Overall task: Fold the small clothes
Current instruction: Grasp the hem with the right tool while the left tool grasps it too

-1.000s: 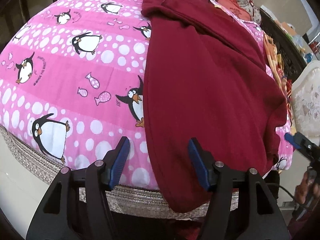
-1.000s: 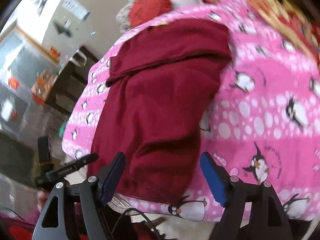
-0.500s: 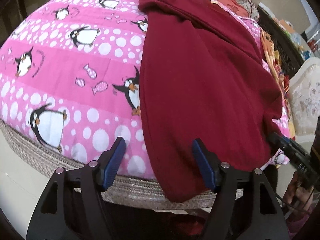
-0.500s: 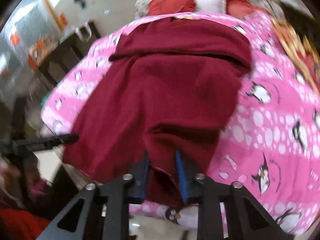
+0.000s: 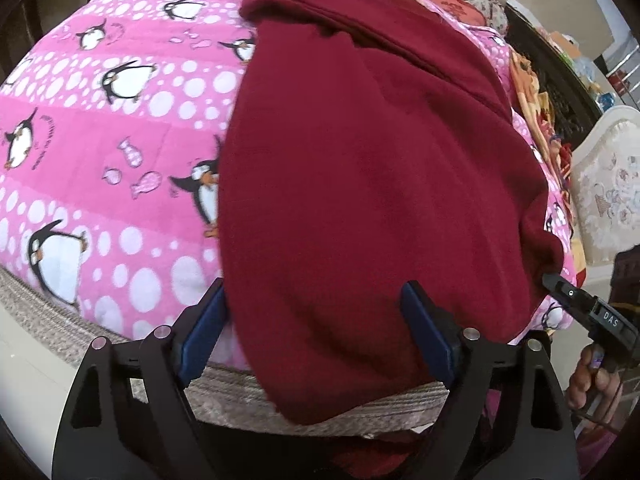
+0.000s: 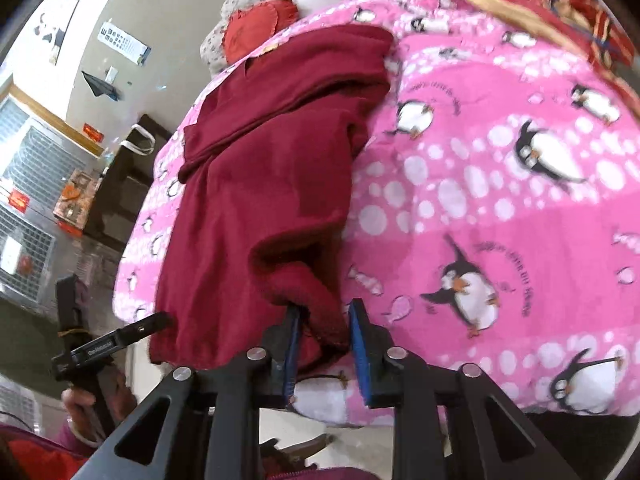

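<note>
Since a second ago, right gripper (image 6: 323, 322) is gripping a bunched corner of the maroon garment (image 5: 360, 184), jaws narrow and easing apart slightly, cloth pinched between them. Left gripper (image 5: 316, 320) is widening to full spread, straddling the near hem, pads not pressing. Garment is lying on the penguin blanket (image 5: 100, 160), near end draping over the bed edge.

Beige wall (image 6: 168, 8), dark cabinet (image 6: 120, 200), cream chair (image 5: 604, 184), pale floor (image 5: 24, 360).
</note>
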A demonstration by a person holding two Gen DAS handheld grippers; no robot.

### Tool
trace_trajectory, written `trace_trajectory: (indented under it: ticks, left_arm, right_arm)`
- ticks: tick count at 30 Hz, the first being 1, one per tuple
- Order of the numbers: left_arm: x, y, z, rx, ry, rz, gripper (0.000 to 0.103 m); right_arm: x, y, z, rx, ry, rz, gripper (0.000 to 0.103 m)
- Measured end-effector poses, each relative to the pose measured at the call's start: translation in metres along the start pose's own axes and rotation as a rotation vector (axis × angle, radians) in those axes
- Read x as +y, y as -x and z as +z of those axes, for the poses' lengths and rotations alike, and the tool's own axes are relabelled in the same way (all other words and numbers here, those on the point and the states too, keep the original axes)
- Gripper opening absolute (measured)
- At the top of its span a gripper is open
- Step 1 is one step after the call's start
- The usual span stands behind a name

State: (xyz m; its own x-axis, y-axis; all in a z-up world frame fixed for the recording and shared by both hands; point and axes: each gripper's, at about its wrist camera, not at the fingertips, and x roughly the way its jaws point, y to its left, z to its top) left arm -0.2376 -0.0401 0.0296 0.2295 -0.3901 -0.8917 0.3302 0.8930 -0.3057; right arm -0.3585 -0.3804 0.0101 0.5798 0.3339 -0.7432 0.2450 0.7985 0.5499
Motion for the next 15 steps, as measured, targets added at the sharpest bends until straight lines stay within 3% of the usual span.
trace_trajectory:
  ticks: [1, 2, 4, 6, 7, 8, 9, 11, 15]
  left_arm:
    - [-0.003, -0.002, 0.000, -0.003, -0.017, 0.012, 0.086]
    - [-0.005, -0.003, -0.001, -0.006, -0.037, 0.021, 0.086]
    - [-0.009, -0.004, -0.002, -0.014, -0.076, 0.036, 0.085]
    - [-0.008, -0.003, -0.003, -0.028, -0.089, 0.041, 0.070]
    - [-0.006, -0.002, -0.003, -0.032, -0.085, 0.038, 0.064]
    - [-0.003, -0.001, -0.002, -0.036, -0.076, 0.031, 0.049]
    - [-0.001, 0.000, -0.001, -0.037, -0.064, 0.017, 0.032]
    - [0.006, 0.002, 0.001, -0.027, -0.040, -0.037, 0.016]
    - [0.018, 0.015, 0.007, -0.015, -0.011, -0.132, 0.013]
  right_arm:
    - [-0.001, -0.002, 0.001, 0.004, -0.006, 0.003, 0.045]
    - [0.000, -0.005, 0.002, 0.000, -0.011, 0.001, 0.055]
    - [0.001, -0.010, 0.003, -0.005, -0.002, 0.010, 0.055]
    - [0.003, -0.014, 0.003, -0.005, 0.015, 0.014, 0.054]
    - [0.005, -0.014, 0.003, -0.012, 0.028, 0.013, 0.047]
    - [0.008, -0.014, 0.003, -0.030, 0.042, 0.018, 0.031]
    - [0.010, -0.013, 0.003, -0.045, 0.042, 0.033, 0.024]
    - [0.013, -0.009, 0.003, -0.052, 0.033, 0.063, 0.016]
    - [0.017, 0.015, 0.002, -0.062, -0.007, 0.159, 0.014]
